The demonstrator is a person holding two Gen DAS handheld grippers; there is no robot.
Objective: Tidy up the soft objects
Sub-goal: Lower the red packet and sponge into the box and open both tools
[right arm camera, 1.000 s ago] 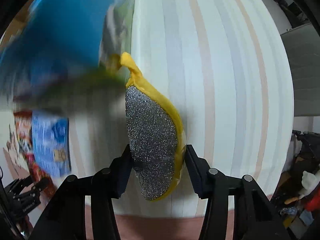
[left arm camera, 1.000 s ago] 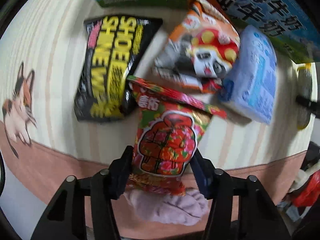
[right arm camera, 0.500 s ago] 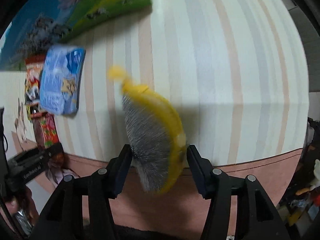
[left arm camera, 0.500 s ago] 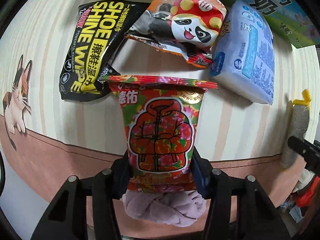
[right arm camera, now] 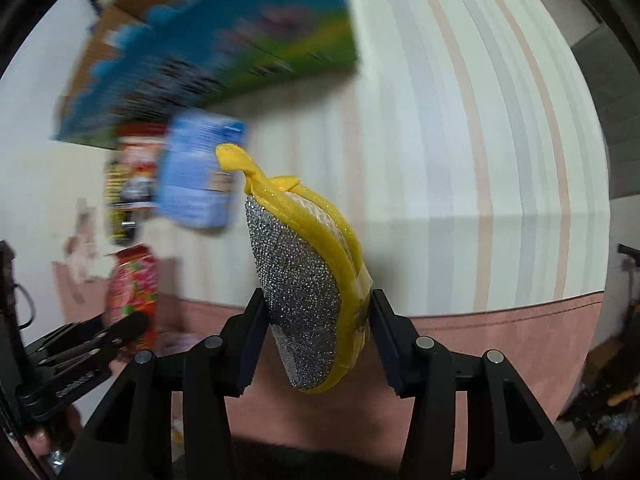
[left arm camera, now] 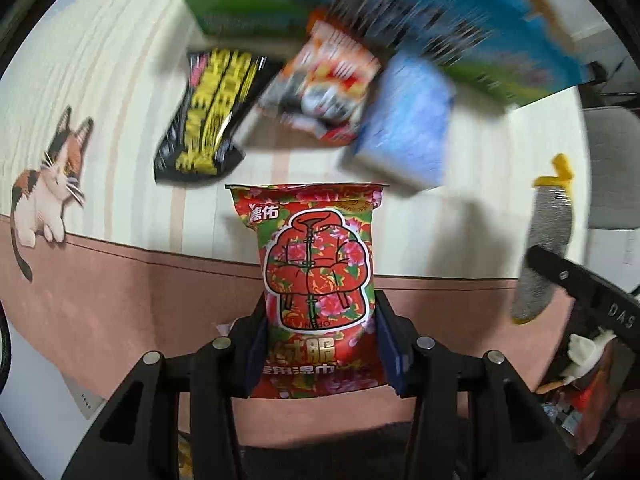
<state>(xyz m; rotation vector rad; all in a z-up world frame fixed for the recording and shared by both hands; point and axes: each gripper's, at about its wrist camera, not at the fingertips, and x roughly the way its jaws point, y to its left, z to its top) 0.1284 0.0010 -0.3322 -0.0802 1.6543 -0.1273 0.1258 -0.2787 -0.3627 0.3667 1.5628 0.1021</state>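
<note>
Clamping a red floral packet (left arm camera: 318,280), the left hand-held gripper (left arm camera: 320,350) mirrors the right hand-held gripper (right arm camera: 314,344) pinching a silver-yellow scrubber (right arm camera: 304,280).

Your red floral wet-wipe pack (left arm camera: 318,280) stands upright, lifted off the tabletop. Your silver sponge with yellow trim (right arm camera: 308,300) tilts, loop end up. Three soft packs lie blurred beyond.

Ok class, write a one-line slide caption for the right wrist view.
Right gripper holds a silver-and-yellow scrubbing pad above the striped tablecloth.
</note>
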